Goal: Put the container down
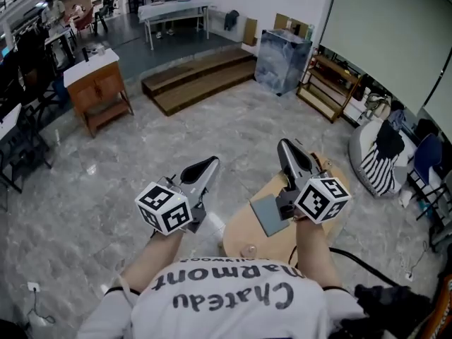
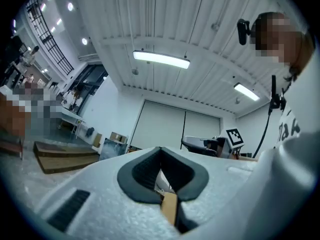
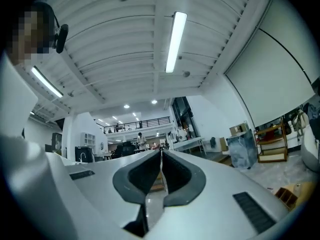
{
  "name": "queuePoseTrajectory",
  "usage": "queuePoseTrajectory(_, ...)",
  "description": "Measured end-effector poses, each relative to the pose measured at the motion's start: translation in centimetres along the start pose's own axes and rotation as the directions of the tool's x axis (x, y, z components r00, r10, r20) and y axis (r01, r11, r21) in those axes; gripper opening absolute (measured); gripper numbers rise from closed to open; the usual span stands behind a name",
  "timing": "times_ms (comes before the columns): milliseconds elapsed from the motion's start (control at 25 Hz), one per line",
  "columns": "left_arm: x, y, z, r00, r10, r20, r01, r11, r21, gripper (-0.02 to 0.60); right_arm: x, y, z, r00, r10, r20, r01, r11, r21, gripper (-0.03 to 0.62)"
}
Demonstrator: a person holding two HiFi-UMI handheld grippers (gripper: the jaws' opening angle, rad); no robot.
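In the head view both grippers are held up at chest height and point away from me. My left gripper (image 1: 210, 162) hangs over the marble floor, left of a round wooden table (image 1: 244, 233). My right gripper (image 1: 284, 144) is above that table, over a grey square pad (image 1: 267, 215). In the left gripper view my left gripper (image 2: 160, 150) has its jaws meeting at the tips with nothing between them. In the right gripper view my right gripper (image 3: 161, 152) is shut the same way, on nothing. A small round thing (image 1: 248, 250) sits on the table near my chest; I cannot tell what it is. No container is in either grip.
A wooden cabinet (image 1: 95, 83) stands at the far left, and low wooden steps (image 1: 198, 76) lie ahead. A wrapped block (image 1: 282, 58) and a wooden shelf (image 1: 328, 83) stand at the back right. A striped cloth on a white seat (image 1: 381, 157) lies to the right. A black cable (image 1: 367, 263) runs by the table.
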State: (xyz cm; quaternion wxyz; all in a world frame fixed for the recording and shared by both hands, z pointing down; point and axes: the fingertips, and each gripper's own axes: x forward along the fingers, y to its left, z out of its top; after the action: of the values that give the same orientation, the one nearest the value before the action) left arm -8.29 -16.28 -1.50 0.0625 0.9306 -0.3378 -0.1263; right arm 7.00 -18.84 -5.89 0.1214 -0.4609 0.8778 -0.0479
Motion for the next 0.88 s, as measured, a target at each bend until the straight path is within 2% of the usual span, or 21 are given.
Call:
queuePoseTrajectory(200, -0.9, -4.8, 2.6, 0.998, 0.016, 0.059, -0.019, 0.999, 0.044, 0.014, -3.7, 2.2, 2.2, 0.997, 0.068, -0.023, -0.069, 0.997, -0.044, 0.020)
queuePoseTrajectory(360, -0.4, -9.7, 2.8, 0.995, 0.041, 0.089, -0.048, 0.996, 0.076, 0.014, -7.3, 1.6, 2.8, 0.994, 0.070, -0.086, -0.081, 0.988, -0.130, 0.014)
queuePoseTrajectory(480, -0.3, -12.8, 1.2, 0.994, 0.094, 0.063, -0.099, 0.991, 0.089, 0.014, -10.4, 1.0, 2.9, 0.989, 0.063, -0.130, -0.086, 0.979, -0.185, 0.014)
queuePoseTrajectory(760, -2.0, -19.7, -3.4, 0.983, 0.175, 0.046, -0.179, 0.980, 0.087, 0.015, -18.4, -0.1, 0.6, 0.979, 0.083, -0.188, -0.115, 0.979, -0.167, 0.014)
queuePoseTrajectory(880, -2.4, -23.0, -5.7, 0.980, 0.195, 0.037, -0.197, 0.977, 0.081, 0.014, -22.0, -1.0, -0.8, 0.971, 0.075, -0.228, -0.121, 0.973, -0.197, 0.014)
